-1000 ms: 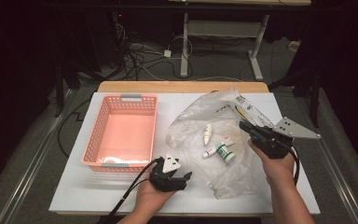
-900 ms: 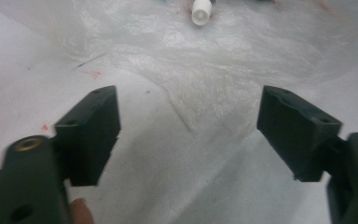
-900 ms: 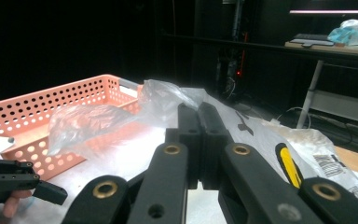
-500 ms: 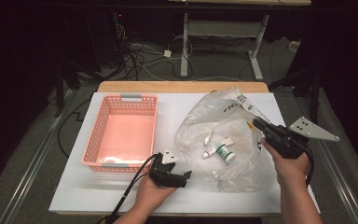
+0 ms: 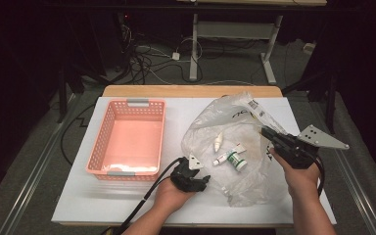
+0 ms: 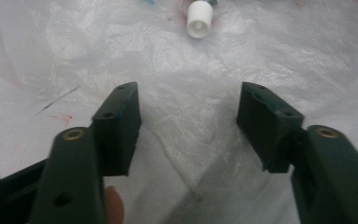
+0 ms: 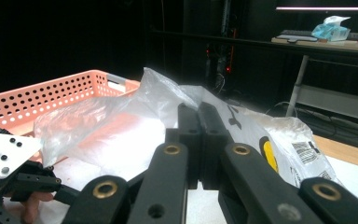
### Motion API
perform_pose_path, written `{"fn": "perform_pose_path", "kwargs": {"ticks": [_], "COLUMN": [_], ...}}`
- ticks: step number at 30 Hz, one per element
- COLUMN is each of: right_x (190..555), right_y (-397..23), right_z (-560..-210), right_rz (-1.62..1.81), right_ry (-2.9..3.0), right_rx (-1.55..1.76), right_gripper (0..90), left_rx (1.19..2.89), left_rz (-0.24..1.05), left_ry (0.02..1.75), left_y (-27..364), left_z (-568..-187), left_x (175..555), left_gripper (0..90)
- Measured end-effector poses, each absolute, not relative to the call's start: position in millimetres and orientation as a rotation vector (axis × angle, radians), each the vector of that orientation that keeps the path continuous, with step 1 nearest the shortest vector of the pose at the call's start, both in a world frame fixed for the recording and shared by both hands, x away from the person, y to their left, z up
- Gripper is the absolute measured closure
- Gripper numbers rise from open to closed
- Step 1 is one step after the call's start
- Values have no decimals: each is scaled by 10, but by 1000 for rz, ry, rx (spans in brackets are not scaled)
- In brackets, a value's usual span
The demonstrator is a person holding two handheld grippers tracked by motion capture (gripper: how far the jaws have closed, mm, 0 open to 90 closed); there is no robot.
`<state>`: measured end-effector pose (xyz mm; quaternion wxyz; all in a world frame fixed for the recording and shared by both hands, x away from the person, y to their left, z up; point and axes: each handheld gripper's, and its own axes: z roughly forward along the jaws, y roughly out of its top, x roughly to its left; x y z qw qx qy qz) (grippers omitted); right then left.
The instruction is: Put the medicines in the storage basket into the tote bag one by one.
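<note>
left gripper (image 5: 196,182) has slid right to the near edge of the plastic bag (image 5: 235,147); its fingers (image 6: 119,123) have just been closing, bag film between them, not yet pinched. right gripper (image 5: 269,134), fingers clenched, pinches the bag's right side above the tabletop (image 5: 103,200). pink basket (image 5: 127,139) sits left.

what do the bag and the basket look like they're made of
Bag: probably thin clear plastic film, glossy; it crinkles and the small tubes inside show through. Basket: looks like rigid moulded plastic, matt pink, with rows of punched holes in its walls.
</note>
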<state>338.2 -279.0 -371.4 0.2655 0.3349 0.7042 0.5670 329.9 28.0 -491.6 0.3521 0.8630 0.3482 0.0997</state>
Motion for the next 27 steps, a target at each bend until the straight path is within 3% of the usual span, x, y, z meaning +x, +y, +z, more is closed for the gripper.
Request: {"fn": "perform_pose_path", "kwargs": {"ticks": [10,15,27], "right_x": [3383,3385,3382], "right_y": [-2754,-2745,-2725], "right_z": [-3745,-3763,-3820], "right_rz": [1513,1513,1506], "right_ry": [1921,1927,1943], "right_rx": [900,904,916], "right_gripper": [900,900,900], "left_rx": [2229,2203,1990], "left_rz": [208,184,269], "left_ry": [842,855,863], "left_y": [240,282,468], "left_z": [-4916,-4912,-4883], "left_x": [3287,3294,3178], "left_gripper": [883,886,887]}}
